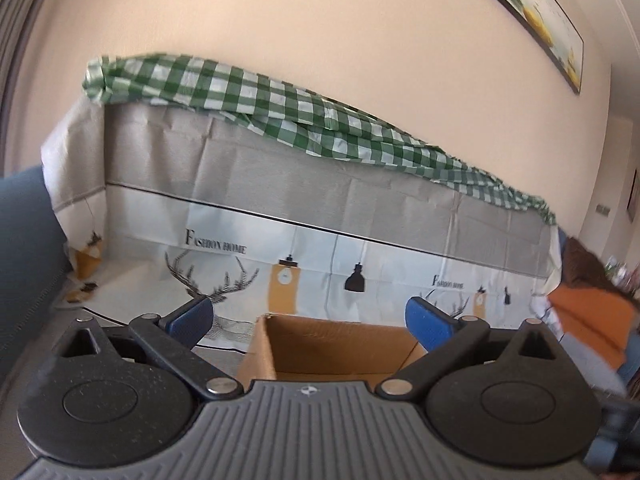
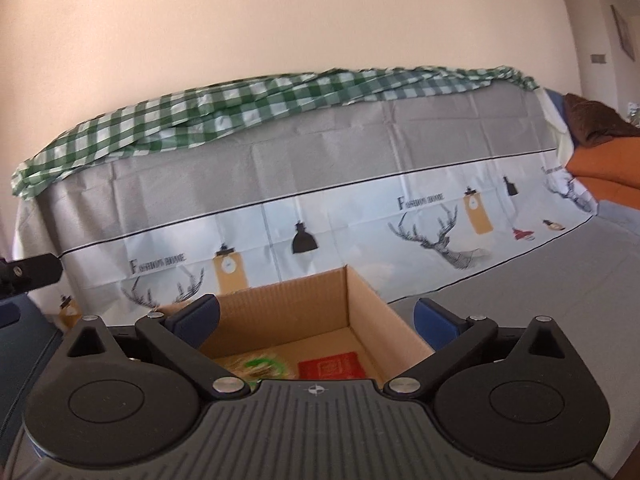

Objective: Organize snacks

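Observation:
An open brown cardboard box (image 2: pixel 360 304) stands on the grey cloth right below my right gripper (image 2: pixel 316 318). On its floor lie a red snack packet (image 2: pixel 330 366) and a clear packet with green print (image 2: pixel 260 366). The right gripper's blue-padded jaws stand wide open over the box with nothing between them. In the left wrist view the same box (image 1: pixel 332 340) shows its inner wall between the blue fingers (image 1: pixel 424 324) of my left gripper (image 1: pixel 308 320), which is open and holds nothing. The box floor is hidden in that view.
A sofa back draped in a grey printed cloth (image 2: pixel 280 168) with a green checked cloth (image 2: pixel 240 108) on top rises behind the box. Orange and brown cushions (image 2: pixel 600 160) lie at the right. A dark part of the other gripper (image 2: pixel 28 276) pokes in at the left.

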`<move>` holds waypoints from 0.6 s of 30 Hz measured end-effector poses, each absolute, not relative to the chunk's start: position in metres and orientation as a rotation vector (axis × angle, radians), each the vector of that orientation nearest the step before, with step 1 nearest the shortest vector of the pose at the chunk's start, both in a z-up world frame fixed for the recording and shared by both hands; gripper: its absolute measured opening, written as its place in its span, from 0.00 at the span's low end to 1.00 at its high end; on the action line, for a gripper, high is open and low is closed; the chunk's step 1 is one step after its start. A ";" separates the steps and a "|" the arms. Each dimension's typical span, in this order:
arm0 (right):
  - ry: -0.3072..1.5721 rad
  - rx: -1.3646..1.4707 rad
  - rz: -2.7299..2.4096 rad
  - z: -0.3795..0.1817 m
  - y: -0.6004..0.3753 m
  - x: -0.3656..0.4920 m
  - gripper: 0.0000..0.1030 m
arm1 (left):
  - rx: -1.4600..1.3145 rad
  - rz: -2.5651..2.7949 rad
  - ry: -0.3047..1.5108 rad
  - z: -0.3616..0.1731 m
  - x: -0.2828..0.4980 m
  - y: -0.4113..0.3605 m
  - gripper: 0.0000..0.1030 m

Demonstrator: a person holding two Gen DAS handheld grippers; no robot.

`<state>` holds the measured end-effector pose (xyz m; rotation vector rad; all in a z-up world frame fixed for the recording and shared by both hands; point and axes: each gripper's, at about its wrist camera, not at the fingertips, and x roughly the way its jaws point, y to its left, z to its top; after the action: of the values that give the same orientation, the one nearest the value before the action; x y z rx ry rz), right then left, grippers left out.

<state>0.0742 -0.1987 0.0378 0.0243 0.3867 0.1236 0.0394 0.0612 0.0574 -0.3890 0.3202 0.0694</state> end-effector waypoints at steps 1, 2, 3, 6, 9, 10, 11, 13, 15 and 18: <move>0.400 0.028 0.139 0.042 -0.201 0.071 0.99 | -0.373 0.057 0.324 0.059 0.033 0.058 0.99; 0.409 0.031 0.156 0.047 -0.204 0.066 0.99 | -0.359 0.054 0.330 0.061 0.026 0.055 0.99; 0.415 0.028 0.172 0.051 -0.207 0.060 0.99 | -0.352 0.061 0.334 0.062 0.019 0.052 0.99; 0.422 -0.001 0.198 0.066 -0.219 0.037 0.99 | -0.378 0.028 0.391 0.061 -0.004 0.045 0.99; 0.417 -0.040 0.233 0.074 -0.238 0.009 0.99 | -0.408 0.029 0.445 0.056 -0.029 0.033 1.00; 0.416 -0.058 0.243 0.074 -0.245 0.000 0.99 | -0.411 0.034 0.465 0.053 -0.038 0.028 1.00; 0.420 -0.073 0.249 0.073 -0.251 -0.008 0.99 | -0.408 0.043 0.484 0.048 -0.046 0.021 1.00; 0.440 -0.079 0.246 0.065 -0.264 -0.022 0.99 | -0.386 0.068 0.503 0.035 -0.065 0.007 1.00; 0.491 -0.063 0.229 0.052 -0.275 -0.030 0.99 | -0.371 0.085 0.555 0.015 -0.082 -0.008 1.00; 0.540 0.008 0.187 0.044 -0.286 -0.034 0.99 | -0.405 0.097 0.749 0.001 -0.078 -0.018 1.00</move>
<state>-0.0335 -0.2859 0.0444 0.0081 0.5395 0.1865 -0.0783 -0.0179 0.0012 -0.4055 0.7486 0.0974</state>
